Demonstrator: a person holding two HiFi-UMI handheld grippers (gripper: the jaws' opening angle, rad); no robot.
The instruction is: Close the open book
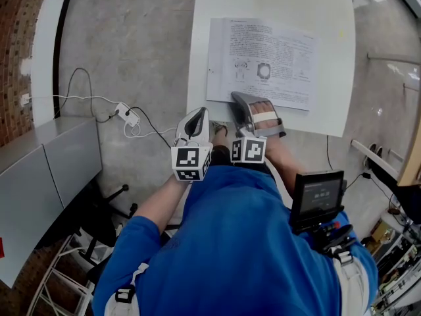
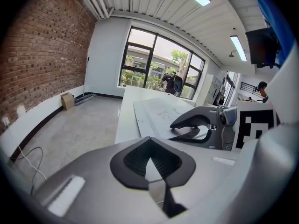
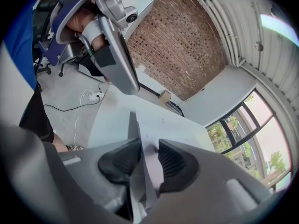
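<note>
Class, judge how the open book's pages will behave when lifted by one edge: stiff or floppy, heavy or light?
Probably floppy: the pages pinched in the right gripper are thin, bending sheets. Likely light: the open book lies thin and flat on the table. It may slide on that smooth top if pushed.

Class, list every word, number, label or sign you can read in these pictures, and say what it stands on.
None can be read.
Open book: print too small.
Screen worn by the person: blurred.
Marker cubes: square patterns only, no words.
</note>
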